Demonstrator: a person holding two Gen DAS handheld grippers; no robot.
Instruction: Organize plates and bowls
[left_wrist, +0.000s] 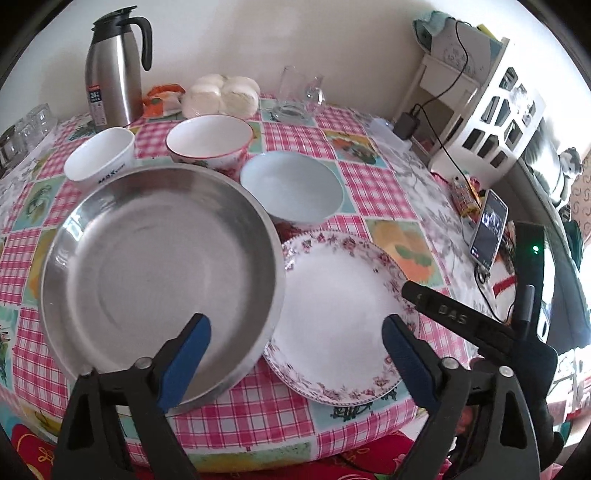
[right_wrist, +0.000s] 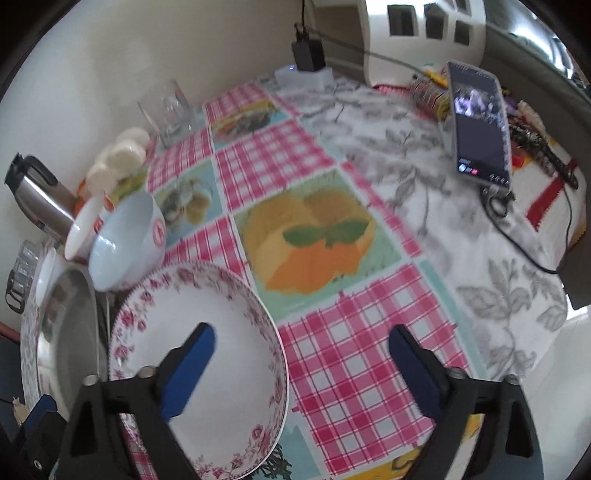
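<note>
A wide steel plate (left_wrist: 159, 266) lies on the checked tablecloth with a floral-rimmed white plate (left_wrist: 332, 314) touching its right side. Behind them stand a light blue bowl (left_wrist: 291, 188), a red-rimmed bowl (left_wrist: 208, 140) and a white bowl (left_wrist: 99, 155). My left gripper (left_wrist: 295, 354) hovers open above where the two plates meet, holding nothing. My right gripper (right_wrist: 299, 369) is open too. One of its fingers is over the floral plate (right_wrist: 199, 332), the other over bare cloth, with the plate's right rim between them. The steel plate (right_wrist: 70, 332) and blue bowl (right_wrist: 125, 240) sit to its left.
At the back stand a steel thermos jug (left_wrist: 114, 70), white buns (left_wrist: 221, 96) and drinking glasses (left_wrist: 299, 92). A propped phone (right_wrist: 480, 125) with its cable and a white shelf unit (left_wrist: 480, 110) occupy the right side. The table's round edge runs just below the grippers.
</note>
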